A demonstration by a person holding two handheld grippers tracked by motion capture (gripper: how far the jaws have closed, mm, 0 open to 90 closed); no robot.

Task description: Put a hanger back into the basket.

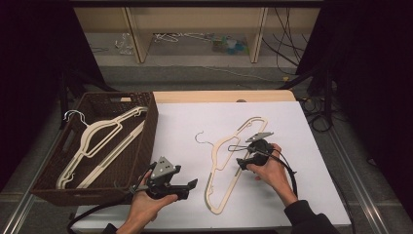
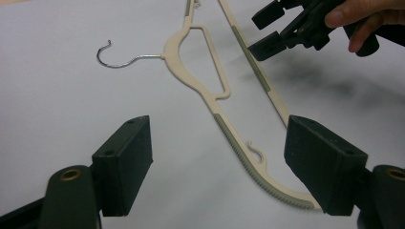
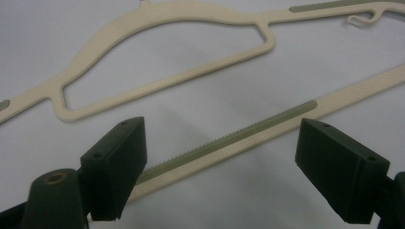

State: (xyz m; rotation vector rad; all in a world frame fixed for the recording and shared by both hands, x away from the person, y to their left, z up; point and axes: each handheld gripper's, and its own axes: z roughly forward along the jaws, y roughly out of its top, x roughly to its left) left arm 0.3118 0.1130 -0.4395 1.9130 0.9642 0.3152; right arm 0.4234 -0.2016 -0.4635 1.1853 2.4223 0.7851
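High view: a white sheet covers the desk [image 1: 185,122]. A cream hanger [image 1: 229,161] with a metal hook lies flat on it, right of centre. A dark wicker basket [image 1: 146,122] stands at the desk's left edge and holds more cream hangers [image 1: 100,141]. The left tool [image 1: 187,187], held in the person's left hand [image 1: 151,202], sits above the sheet near the basket's front corner, well apart from the hanger on the desk. The right tool [image 1: 242,163], held in the right hand [image 1: 270,168], is just at that hanger's right-hand bar.

Left gripper view: the left tool [image 2: 217,167] has its jaws spread wide with nothing between them. The hanger [image 2: 200,71] lies ahead on the sheet, its lower end near the right jaw. The right tool [image 2: 265,33] hovers farther off beside the straight bar.

Right gripper view: the right tool [image 3: 219,164] stands wide open, gripping nothing. The hanger's straight bar [image 3: 248,131], with its ribbed grey strip, runs across the gap between the jaws; whether either jaw touches it cannot be told.
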